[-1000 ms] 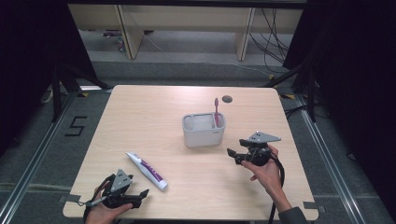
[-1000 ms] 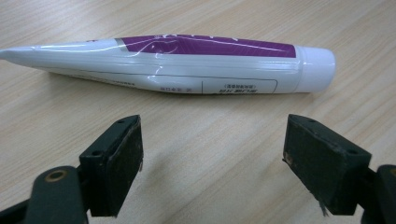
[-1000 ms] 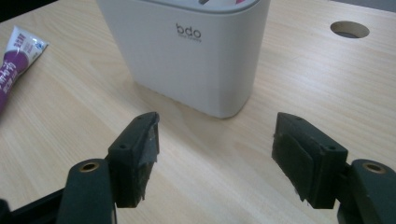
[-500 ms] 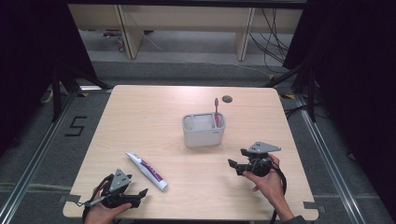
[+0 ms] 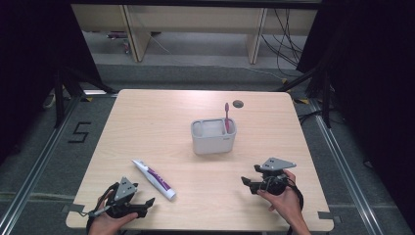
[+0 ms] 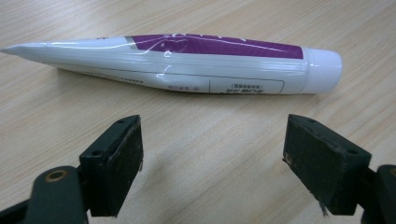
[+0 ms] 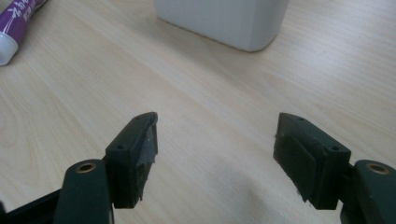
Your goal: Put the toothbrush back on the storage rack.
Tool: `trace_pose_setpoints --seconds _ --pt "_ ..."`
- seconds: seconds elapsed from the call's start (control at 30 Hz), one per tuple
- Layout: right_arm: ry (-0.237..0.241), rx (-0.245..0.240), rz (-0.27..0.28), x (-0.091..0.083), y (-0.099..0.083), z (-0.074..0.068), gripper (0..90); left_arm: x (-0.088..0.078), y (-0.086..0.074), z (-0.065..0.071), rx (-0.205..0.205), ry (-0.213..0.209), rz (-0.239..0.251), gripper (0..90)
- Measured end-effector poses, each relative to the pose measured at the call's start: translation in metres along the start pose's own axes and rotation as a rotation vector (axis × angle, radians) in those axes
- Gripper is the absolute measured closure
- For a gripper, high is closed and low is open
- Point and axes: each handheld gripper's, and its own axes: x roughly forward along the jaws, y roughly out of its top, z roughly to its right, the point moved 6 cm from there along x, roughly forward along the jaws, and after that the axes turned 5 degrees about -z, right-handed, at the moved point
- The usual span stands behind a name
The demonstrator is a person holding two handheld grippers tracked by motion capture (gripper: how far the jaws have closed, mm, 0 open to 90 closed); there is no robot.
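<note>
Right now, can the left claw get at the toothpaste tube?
Probably yes. The left claw is open with the toothpaste tube lying flat just ahead of it, and only bare table between them.

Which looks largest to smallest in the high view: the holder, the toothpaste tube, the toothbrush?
1. The white holder, the bulkiest.
2. The toothpaste tube, long but slim.
3. The pink toothbrush, thinnest; it stands in the holder, so its lower part is hidden.

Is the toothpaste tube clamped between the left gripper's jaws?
No, the tube lies on the table beyond the open left gripper.
</note>
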Motion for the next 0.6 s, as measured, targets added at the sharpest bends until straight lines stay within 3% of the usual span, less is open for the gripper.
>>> trace_pose_setpoints --seconds 0.1,0.13,0.27,0.33,0.37,0.6 --pt "0.012 -0.001 -0.001 -0.002 -0.004 0.0 31.3 0.0 0.0 0.0 -0.007 0.01 -0.002 19.5" --pt "0.009 0.028 -0.01 -0.003 -0.007 -0.003 31.2 -0.001 0.0 0.0 -0.004 0.01 -0.005 19.5" --pt "0.008 0.007 -0.018 -0.005 -0.013 -0.002 30.6 -0.002 -0.001 0.0 0.008 0.005 -0.017 19.5" --pt "0.019 0.052 -0.024 -0.007 -0.016 -0.006 29.6 -0.001 -0.001 0.0 0.003 0.003 -0.012 19.5" --pt "0.016 0.014 -0.018 -0.007 -0.016 -0.003 29.2 -0.001 -0.001 0.0 0.001 0.002 -0.012 19.5" --pt "0.039 0.053 -0.035 -0.015 -0.028 -0.011 27.9 -0.002 -0.001 0.001 0.003 0.003 -0.009 19.5"
